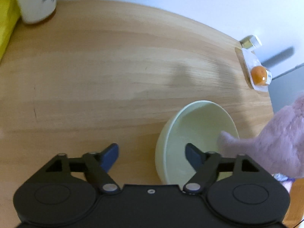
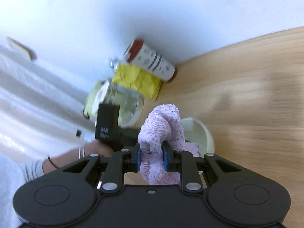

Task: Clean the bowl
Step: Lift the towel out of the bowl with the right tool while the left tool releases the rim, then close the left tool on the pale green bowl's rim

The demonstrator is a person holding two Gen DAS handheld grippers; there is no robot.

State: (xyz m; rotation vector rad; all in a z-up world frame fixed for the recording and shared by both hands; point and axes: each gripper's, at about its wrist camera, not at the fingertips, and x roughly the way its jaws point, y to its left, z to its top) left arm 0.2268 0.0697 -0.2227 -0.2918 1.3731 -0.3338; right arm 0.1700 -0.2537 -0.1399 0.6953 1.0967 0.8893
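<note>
From my left wrist view, my left claw [image 1: 152, 152] stands wide, its 2 blue fingers [image 1: 111, 155] far apart with nothing gripped: one finger hangs over bare wood, the other sits over the inside of the pale green bowl [image 1: 197, 133]. The bowl rests on the wooden surface [image 1: 106, 76], tipped so its opening faces me, low and to the right in this view. A fuzzy lilac cloth [image 1: 275, 138] reaches in from the right and its tip touches the bowl's inner wall. Far back on the left stands a white labelled can [image 1: 38, 1] beside something yellow [image 1: 5, 26]; at the surface's right edge lies a clear packet with an orange ball [image 1: 258, 74] in it. From my right wrist view, my right claw [image 2: 152, 159] is narrow, clamped on the lilac cloth [image 2: 161, 129], which bunches up above the fingers and droops into the bowl [image 2: 199, 133] just beyond. My left claw's black body [image 2: 108, 123] shows at left, with a glass jar [image 2: 125, 104], a yellow crumpled packet [image 2: 138, 79] and the can [image 2: 152, 60] behind it.
</note>
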